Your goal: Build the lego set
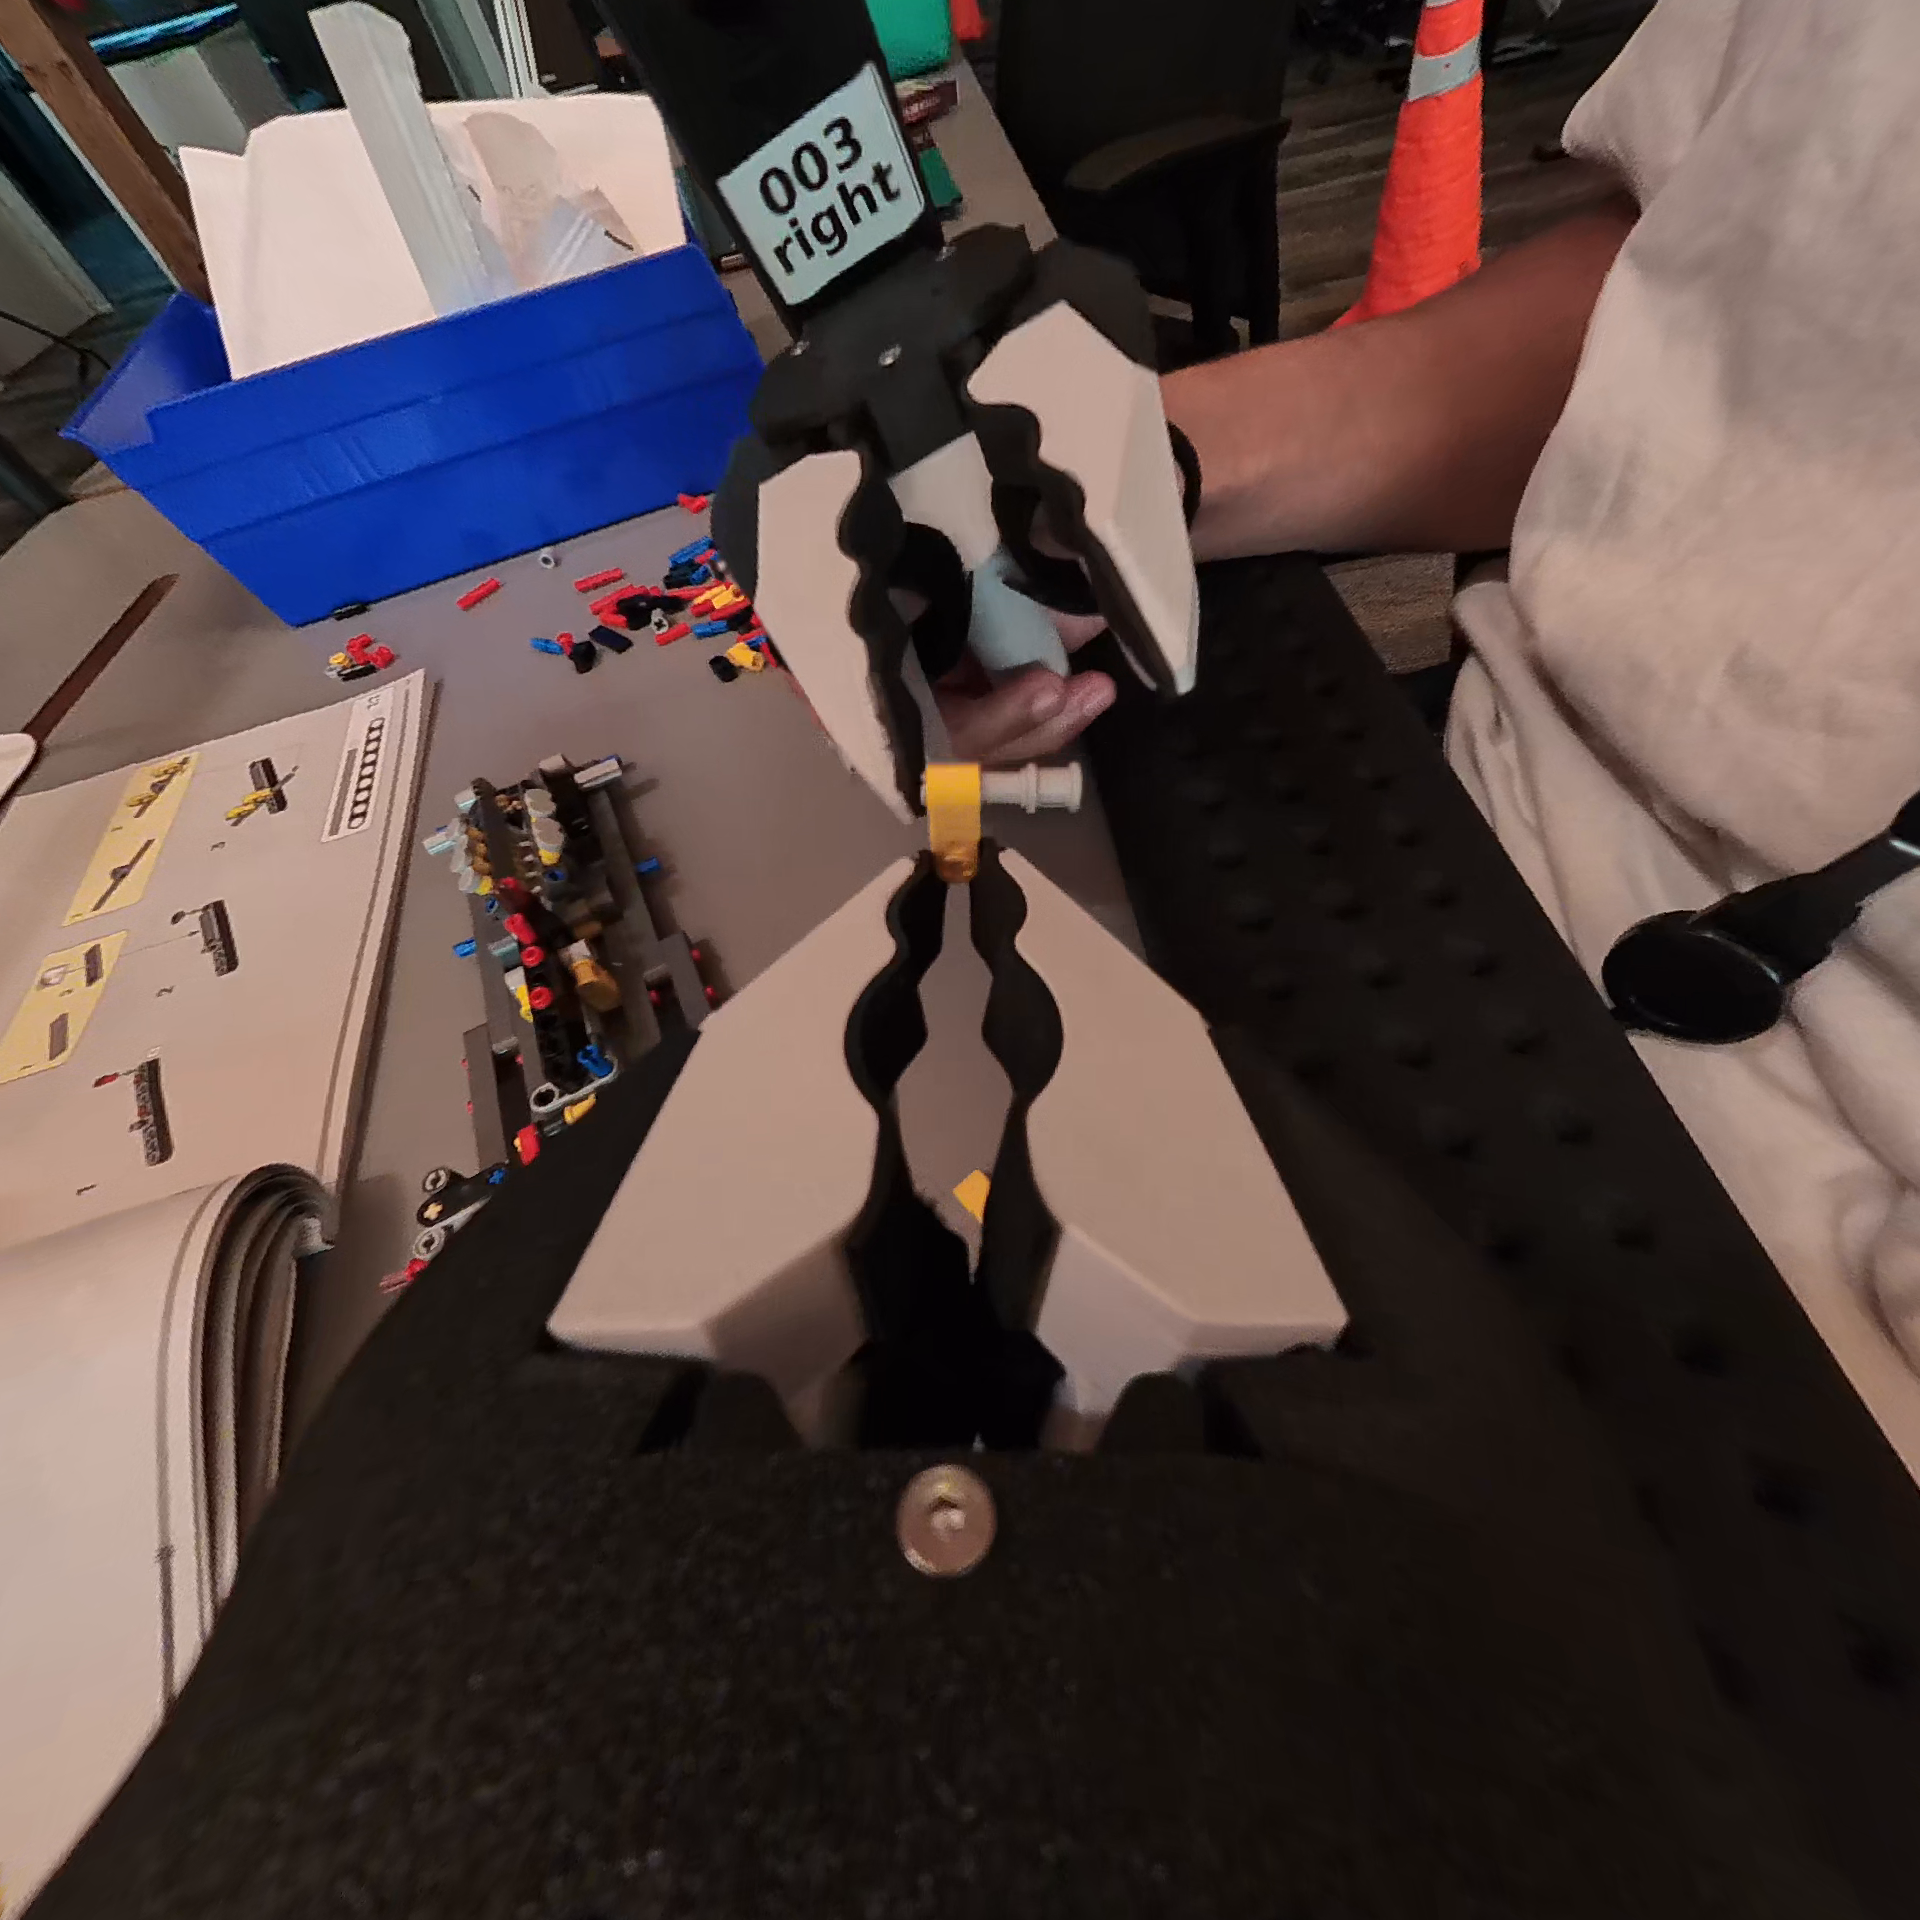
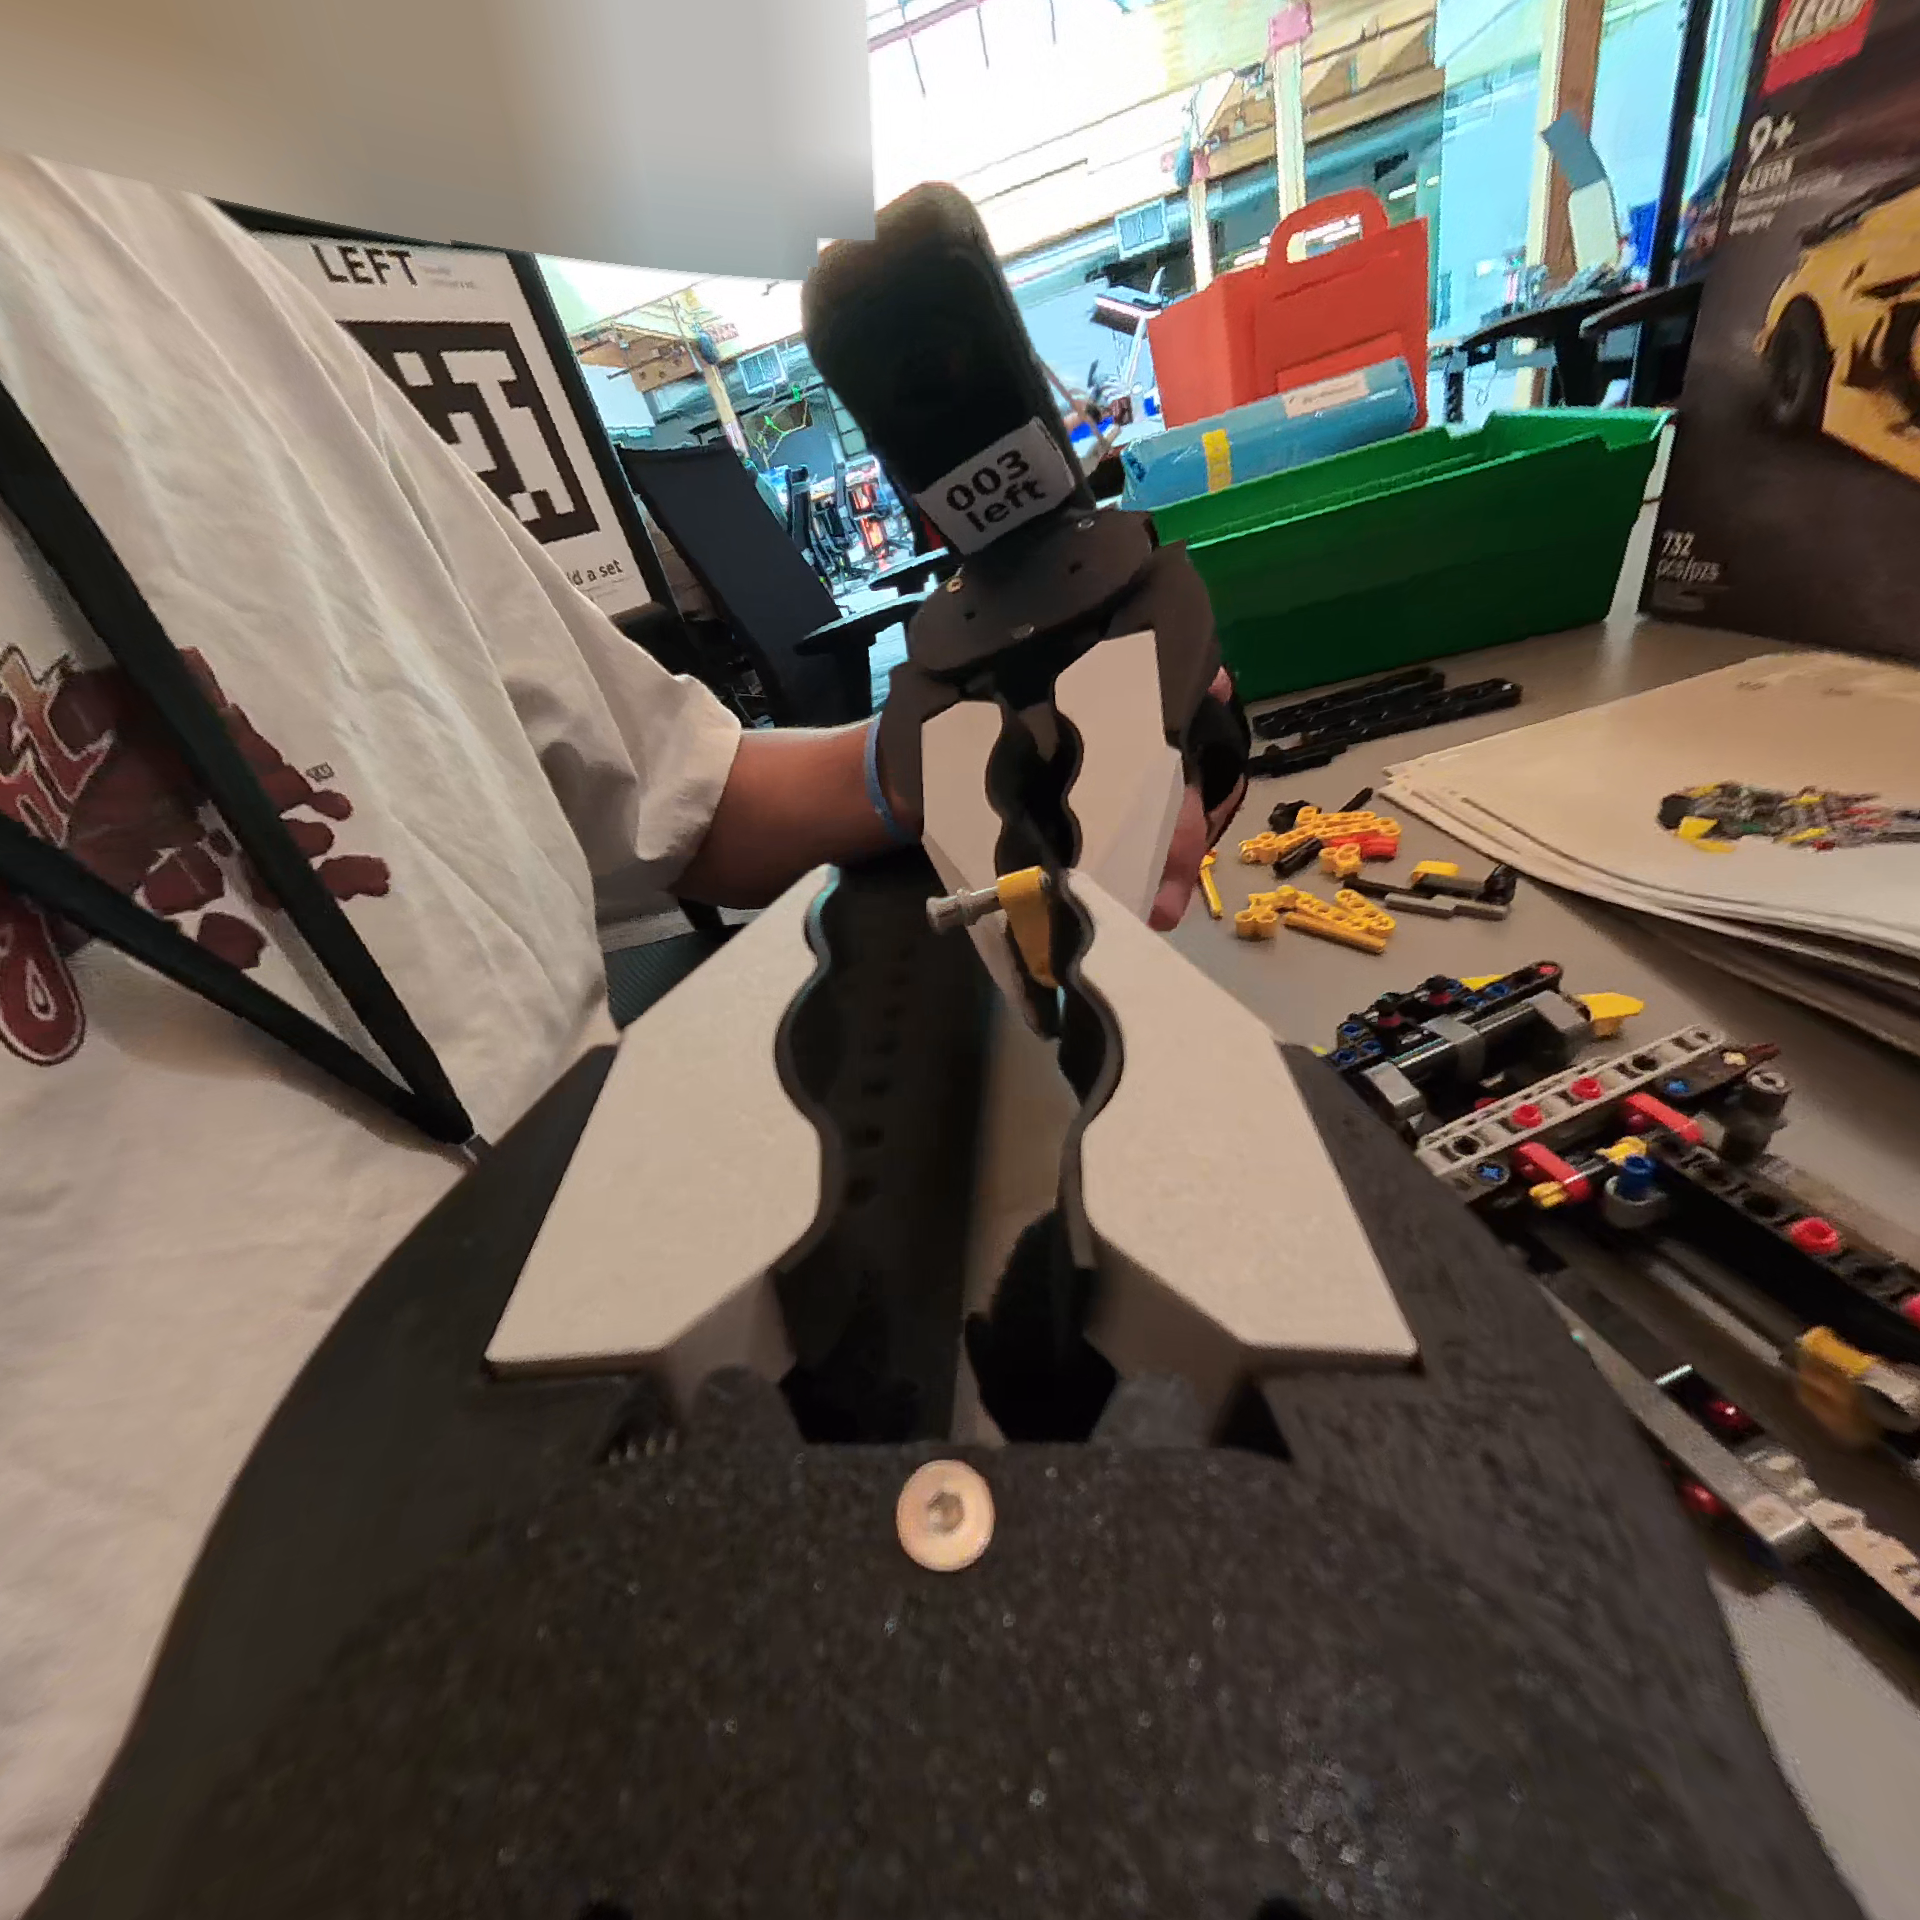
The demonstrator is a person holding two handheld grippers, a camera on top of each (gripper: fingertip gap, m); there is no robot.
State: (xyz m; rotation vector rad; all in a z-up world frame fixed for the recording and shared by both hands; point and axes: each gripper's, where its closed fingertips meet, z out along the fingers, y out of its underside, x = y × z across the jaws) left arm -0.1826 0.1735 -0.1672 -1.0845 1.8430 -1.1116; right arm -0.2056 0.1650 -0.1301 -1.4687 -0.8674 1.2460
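Note:
My left gripper (image 1: 956,868) is shut on a small yellow connector (image 1: 953,816) and holds it in the air above the table. A light grey pin (image 1: 1031,787) sticks out of the connector's top hole. My right gripper (image 1: 1039,743) comes in from above, open, one fingertip touching the connector. In the right wrist view my right gripper (image 2: 951,894) is open with the grey pin (image 2: 954,910) between its fingers. The yellow connector (image 2: 1023,914) sits beside its right finger, clamped in the left gripper (image 2: 1042,1013).
A partly built chassis (image 1: 582,956) lies on the table, also in the right wrist view (image 2: 1610,1143). Around it are an open instruction booklet (image 1: 187,935), loose pieces (image 1: 665,613), a blue bin (image 1: 436,447), a green bin (image 2: 1403,551), yellow parts (image 2: 1320,873) and the set's box (image 2: 1808,312). Spacing between my two grippers at the tips: around 4 cm.

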